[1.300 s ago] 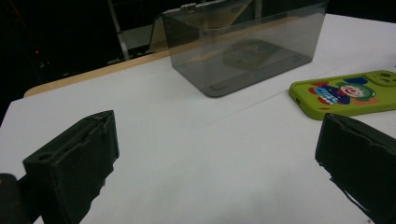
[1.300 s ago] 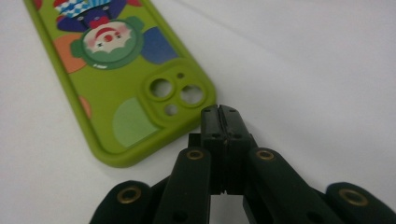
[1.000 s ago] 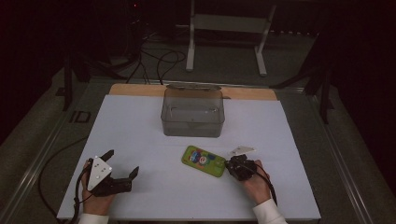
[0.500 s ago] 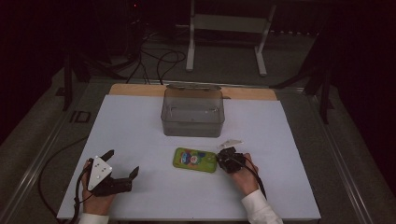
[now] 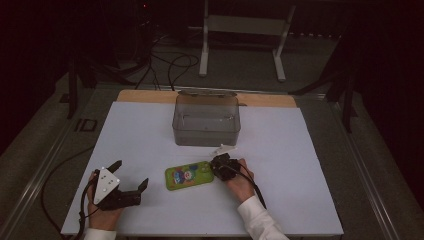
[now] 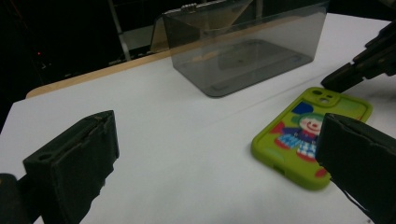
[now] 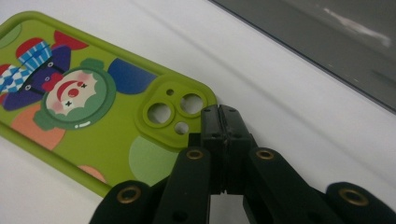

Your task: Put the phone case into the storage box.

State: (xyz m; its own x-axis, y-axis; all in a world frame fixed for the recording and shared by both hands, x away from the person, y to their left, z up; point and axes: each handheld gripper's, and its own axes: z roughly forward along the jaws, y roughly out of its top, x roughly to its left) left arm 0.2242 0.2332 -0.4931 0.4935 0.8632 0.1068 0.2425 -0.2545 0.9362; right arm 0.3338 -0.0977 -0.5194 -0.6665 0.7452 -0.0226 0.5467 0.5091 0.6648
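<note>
The right tool rises from six o'clock, its two black jaws pressed flat together with nothing between them. Their tips rest at the camera-end corner of a green phone case, which lies face down on the white table and stretches toward ten o'clock, showing a clown print. A grey translucent box crosses at one o'clock.

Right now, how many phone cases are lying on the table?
1. The green phone case lies on the white table, in front of the clear box, with the right gripper at its camera end.
</note>
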